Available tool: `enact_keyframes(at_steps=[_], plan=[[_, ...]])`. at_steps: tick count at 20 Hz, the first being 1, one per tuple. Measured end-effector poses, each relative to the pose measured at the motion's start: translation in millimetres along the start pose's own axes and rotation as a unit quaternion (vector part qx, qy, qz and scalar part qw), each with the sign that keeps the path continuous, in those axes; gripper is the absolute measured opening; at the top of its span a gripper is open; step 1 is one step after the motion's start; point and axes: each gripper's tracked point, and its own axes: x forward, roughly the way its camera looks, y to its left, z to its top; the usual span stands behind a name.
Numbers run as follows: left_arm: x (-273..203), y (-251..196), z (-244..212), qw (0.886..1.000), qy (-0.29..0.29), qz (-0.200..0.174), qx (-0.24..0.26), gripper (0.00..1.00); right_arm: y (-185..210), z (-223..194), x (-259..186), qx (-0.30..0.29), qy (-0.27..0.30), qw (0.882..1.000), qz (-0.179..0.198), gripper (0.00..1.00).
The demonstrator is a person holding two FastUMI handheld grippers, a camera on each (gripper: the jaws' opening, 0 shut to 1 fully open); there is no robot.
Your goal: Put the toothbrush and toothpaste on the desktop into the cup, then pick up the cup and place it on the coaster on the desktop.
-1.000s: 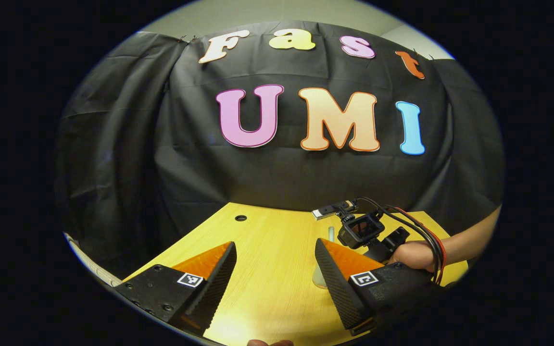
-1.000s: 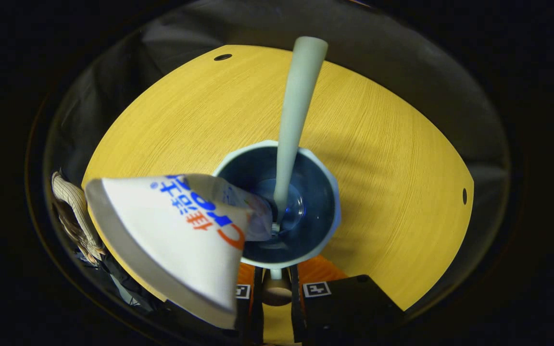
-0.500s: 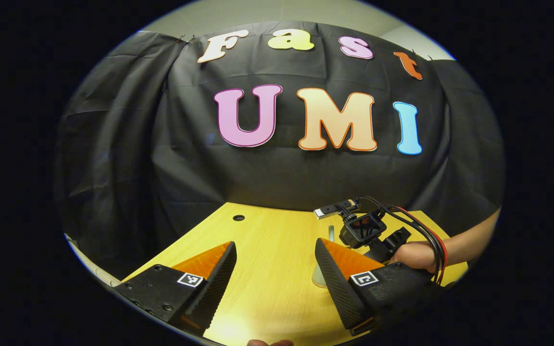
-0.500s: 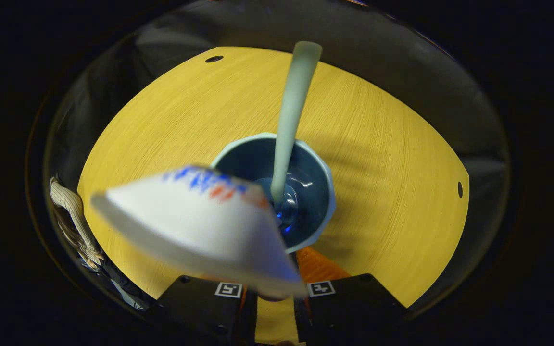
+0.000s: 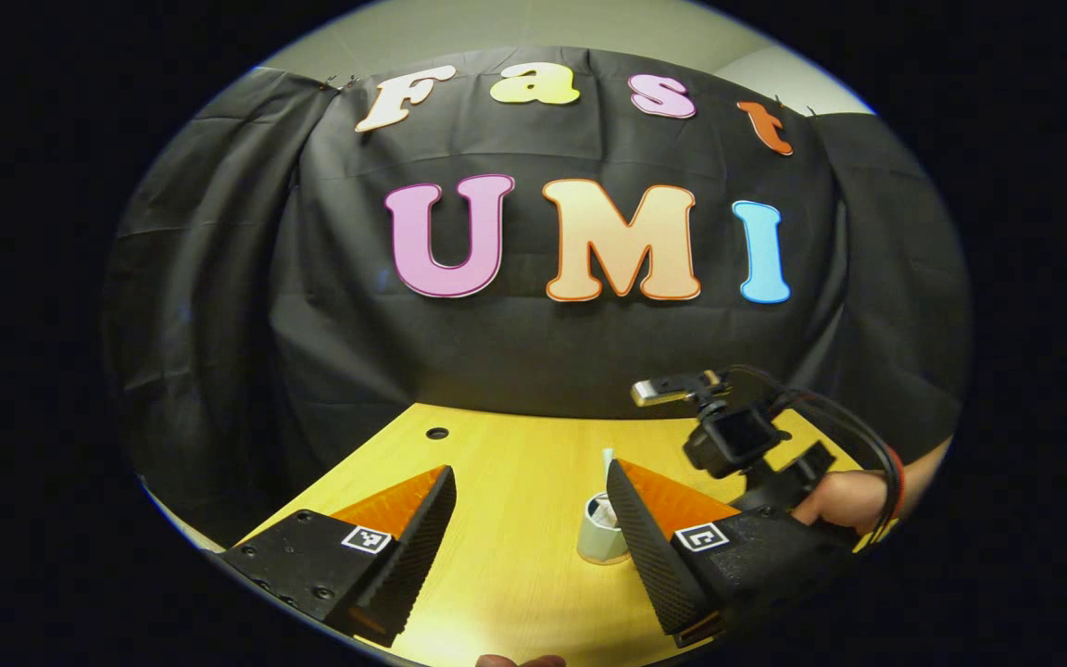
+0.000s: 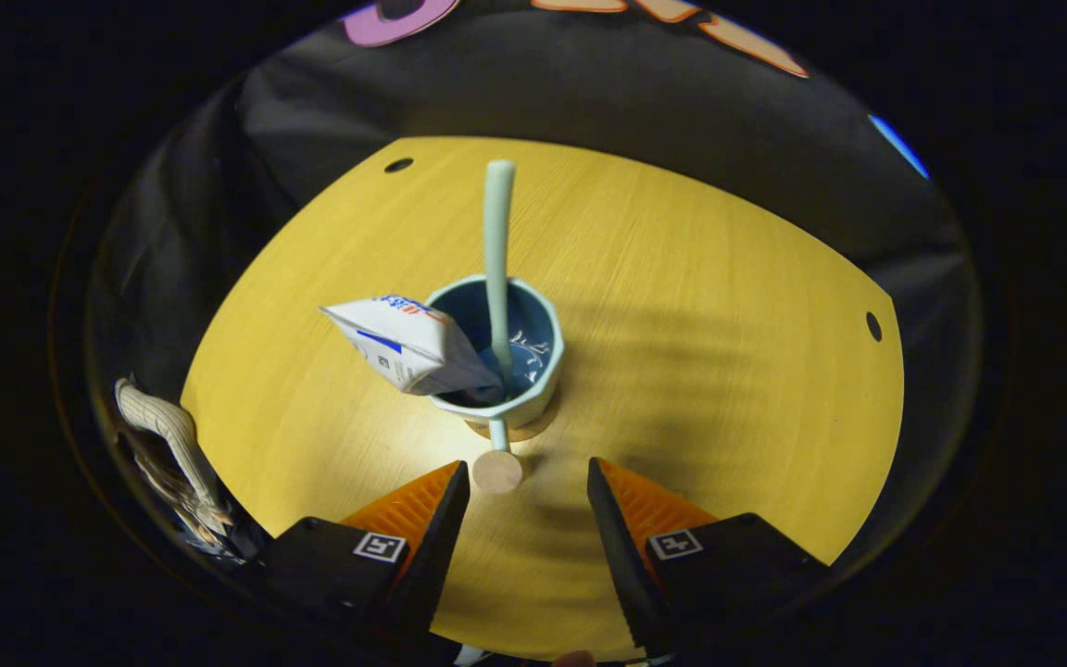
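Yellow tabletop (image 6: 728,371), cup (image 6: 506,371) mid-table on its coaster (image 6: 520,429).
Toothbrush (image 6: 497,241) and toothpaste (image 6: 408,347) stand inside it; my 2 grippers, right (image 6: 524,491) and left (image 5: 529,505), gape apart, holding nothing. Task looks finished.

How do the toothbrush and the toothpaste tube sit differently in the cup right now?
In the right gripper view, the toothbrush is a thin, pale green stick standing close to upright. The toothpaste tube is a wide, flat white tube with blue and red print, leaning out over the near-left rim. The toothbrush rises well above the cup; the tube's flat end sticks out sideways instead. Both have their lower ends inside the cup, and neither is gripped.
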Motion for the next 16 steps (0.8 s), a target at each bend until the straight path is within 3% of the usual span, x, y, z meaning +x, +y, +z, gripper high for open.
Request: enact_keyframes(at_steps=[1,2,5,7,12,16], plan=[[1.1,-7.8,3.6,1.000,-0.002,-0.007,0.000,0.95,-10.7,4.8,-16.9,0.013,-0.027,1.000,-0.007,0.82],[2.5,-15.0,8.4,1.000,-0.006,-0.013,0.002,0.95,-27.1,10.0,-33.1,0.015,-0.061,0.998,-0.025,0.92],[7.5,-38.3,25.8,0.999,-0.018,-0.031,0.008,0.95,-63.5,29.8,-95.8,0.033,-0.171,0.983,-0.058,0.84],[9.3,-53.0,37.4,0.999,-0.026,-0.041,0.014,0.94,-78.1,39.4,-138.6,0.058,-0.234,0.968,-0.064,0.86],[4.0,-90.5,65.2,0.997,-0.048,-0.059,0.021,0.95,-117.2,61.0,-238.9,0.089,-0.389,0.910,-0.115,0.85],[-6.0,-109.0,80.6,0.996,-0.067,-0.063,0.015,0.94,-134.3,58.9,-293.8,0.101,-0.459,0.870,-0.150,0.89]])
